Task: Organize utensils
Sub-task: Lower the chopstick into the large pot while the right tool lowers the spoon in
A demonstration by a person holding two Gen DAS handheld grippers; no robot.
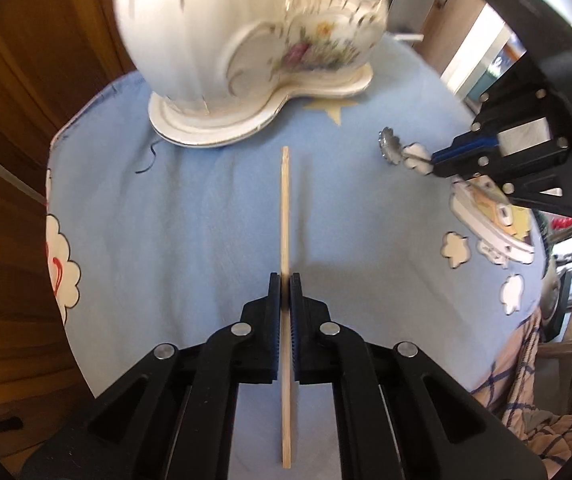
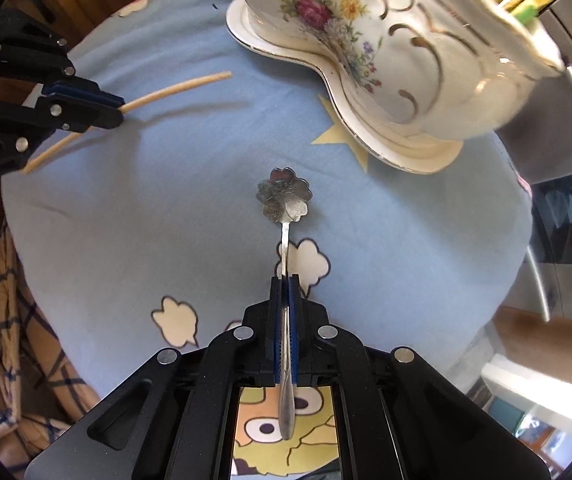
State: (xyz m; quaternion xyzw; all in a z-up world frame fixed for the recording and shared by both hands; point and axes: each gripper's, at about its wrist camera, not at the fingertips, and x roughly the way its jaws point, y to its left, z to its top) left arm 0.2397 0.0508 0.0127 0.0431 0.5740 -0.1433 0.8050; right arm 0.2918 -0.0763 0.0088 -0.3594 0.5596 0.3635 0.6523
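Observation:
My left gripper (image 1: 285,278) is shut on a thin wooden chopstick (image 1: 284,208), held above the blue cloth and pointing toward the holder. The same left gripper (image 2: 120,114) and chopstick (image 2: 178,86) show at the left of the right wrist view. My right gripper (image 2: 285,278) is shut on the handle of a small silver spoon (image 2: 284,196) with a flower-shaped bowl. That right gripper (image 1: 435,162) appears at the right of the left wrist view, with the spoon (image 1: 390,147) sticking out. A white floral porcelain holder (image 1: 254,40) (image 2: 405,40) stands on its base at the back.
A blue cloth with cloud and star prints (image 1: 166,208) (image 2: 146,220) covers the round table. Wooden panelling (image 1: 26,100) lies to the left. A checked fabric (image 2: 14,340) hangs below the table edge. A metal appliance (image 2: 557,152) stands at the right.

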